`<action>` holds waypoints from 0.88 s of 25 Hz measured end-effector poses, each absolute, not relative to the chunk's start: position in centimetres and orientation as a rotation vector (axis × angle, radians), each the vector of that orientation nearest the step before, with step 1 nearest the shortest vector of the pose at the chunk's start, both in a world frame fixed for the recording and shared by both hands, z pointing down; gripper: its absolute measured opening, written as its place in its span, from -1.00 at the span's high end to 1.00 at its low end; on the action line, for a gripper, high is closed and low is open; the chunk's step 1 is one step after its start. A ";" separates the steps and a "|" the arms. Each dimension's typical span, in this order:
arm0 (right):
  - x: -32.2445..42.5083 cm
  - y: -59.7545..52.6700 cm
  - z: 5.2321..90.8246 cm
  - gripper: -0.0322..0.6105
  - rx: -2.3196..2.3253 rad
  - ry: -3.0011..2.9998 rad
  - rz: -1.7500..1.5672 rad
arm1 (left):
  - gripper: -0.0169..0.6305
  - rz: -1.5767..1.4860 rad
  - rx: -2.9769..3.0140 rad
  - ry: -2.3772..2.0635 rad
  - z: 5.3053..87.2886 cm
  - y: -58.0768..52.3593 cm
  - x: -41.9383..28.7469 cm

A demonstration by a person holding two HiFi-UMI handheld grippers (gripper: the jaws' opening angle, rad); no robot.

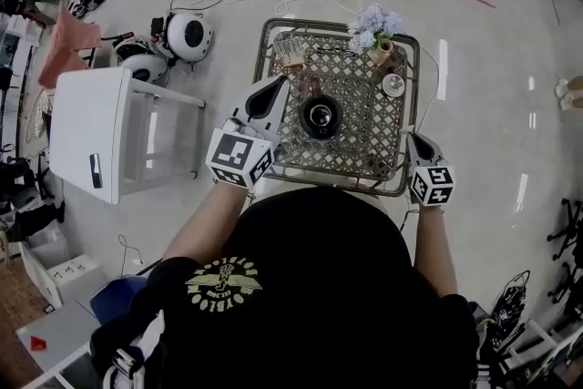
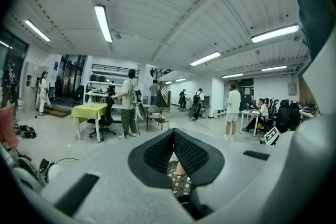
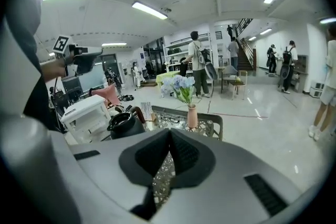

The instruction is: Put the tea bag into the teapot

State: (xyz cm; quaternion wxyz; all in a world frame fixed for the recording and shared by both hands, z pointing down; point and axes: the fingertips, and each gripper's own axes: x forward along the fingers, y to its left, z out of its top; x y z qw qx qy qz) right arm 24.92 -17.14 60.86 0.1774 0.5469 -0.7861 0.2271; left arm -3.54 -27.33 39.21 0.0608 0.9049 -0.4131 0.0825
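Head view: tea table, both grippers closed and empty

Table: lattice top, directly in front of the person.
Teapot: black, upright, at the middle of the table.
Tea bag: not held by either gripper. A small rack of pale packets stands at the far left corner; its contents are too small to tell.
Vase: blue flowers, far right corner.
Left gripper: over the table's near left part, just left of the teapot. Tips meet with nothing between them.
Right gripper: at the near right edge, jaws together, empty.
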 end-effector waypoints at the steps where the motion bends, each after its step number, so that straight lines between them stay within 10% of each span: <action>1: 24.9 -17.4 59.8 0.87 1.558 -2.238 0.626 | 0.96 0.244 2.741 -1.250 39.1 -27.6 -3.6; 22: 22.4 -20.8 46.2 0.87 1.589 -2.496 0.460 | 0.96 0.170 2.686 -1.447 37.5 -29.5 -8.5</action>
